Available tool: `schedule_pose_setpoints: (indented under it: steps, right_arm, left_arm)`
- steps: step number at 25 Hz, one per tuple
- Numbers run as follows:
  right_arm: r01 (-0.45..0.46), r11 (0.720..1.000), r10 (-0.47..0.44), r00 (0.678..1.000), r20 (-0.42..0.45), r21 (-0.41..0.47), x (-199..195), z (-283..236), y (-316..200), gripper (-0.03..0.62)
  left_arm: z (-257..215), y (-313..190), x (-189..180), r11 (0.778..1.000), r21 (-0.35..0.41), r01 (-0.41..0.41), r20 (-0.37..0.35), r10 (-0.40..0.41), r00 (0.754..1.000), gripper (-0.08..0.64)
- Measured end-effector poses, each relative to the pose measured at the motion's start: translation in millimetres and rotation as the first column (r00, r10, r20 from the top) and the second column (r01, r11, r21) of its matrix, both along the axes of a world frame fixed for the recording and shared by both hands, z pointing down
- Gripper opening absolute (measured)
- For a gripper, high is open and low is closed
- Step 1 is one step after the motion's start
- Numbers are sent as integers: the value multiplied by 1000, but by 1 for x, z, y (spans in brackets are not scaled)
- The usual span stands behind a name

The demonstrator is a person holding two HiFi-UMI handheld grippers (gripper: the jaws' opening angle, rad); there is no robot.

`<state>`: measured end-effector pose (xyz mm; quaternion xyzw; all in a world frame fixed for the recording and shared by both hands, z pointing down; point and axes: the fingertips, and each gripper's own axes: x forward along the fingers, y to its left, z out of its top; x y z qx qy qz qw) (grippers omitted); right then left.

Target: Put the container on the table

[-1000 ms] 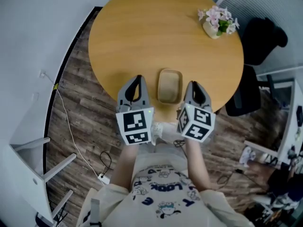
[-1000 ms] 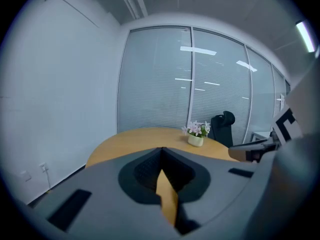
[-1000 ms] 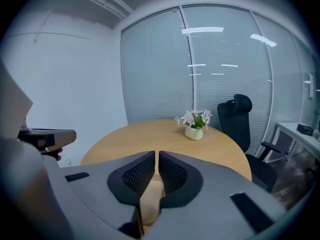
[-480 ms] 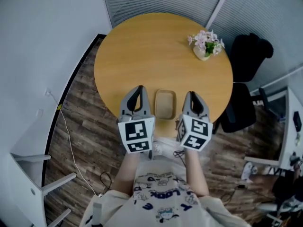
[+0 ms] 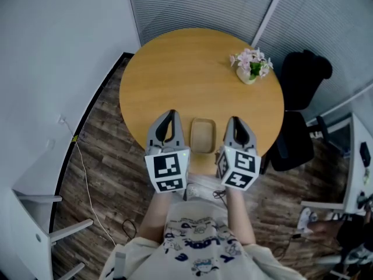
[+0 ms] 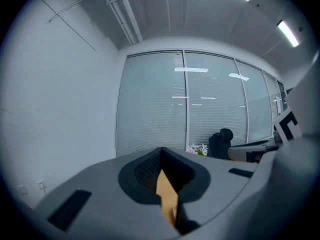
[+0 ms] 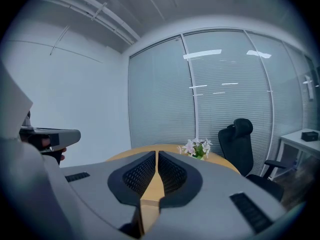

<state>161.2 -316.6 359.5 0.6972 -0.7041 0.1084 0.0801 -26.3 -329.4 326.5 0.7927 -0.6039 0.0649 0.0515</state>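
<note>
Seen from above, the left gripper (image 5: 169,116) hovers at the 6 o'clock edge of a round wooden table (image 5: 186,69), its jaws closed on nothing. Just at its 3 o'clock a tan container (image 5: 203,135) lies flat on the tabletop, between the 2 grippers and apart from both. The right gripper (image 5: 234,122) is also closed and empty. A pot of pink flowers (image 5: 250,66) stands at the table's 2 o'clock, with a black chair (image 5: 300,80) beyond the rim.

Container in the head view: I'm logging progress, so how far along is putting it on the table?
Done, it seems: the container rests on the round table, near its front edge. In hand: nothing. The left gripper and right gripper flank it with fingers together and hold nothing. Left: apparently only drawing the grippers away.
</note>
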Motion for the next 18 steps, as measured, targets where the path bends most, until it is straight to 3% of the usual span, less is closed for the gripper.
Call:
schedule_pose_setpoints:
  steps: [18]
  right_arm:
    - [-15, 1000, 15, 1000, 6, 6, -1, -2, 9, 20]
  left_arm:
    - [-2, 7, -1, 1000, 8, -18, -9, 18, 1000, 3]
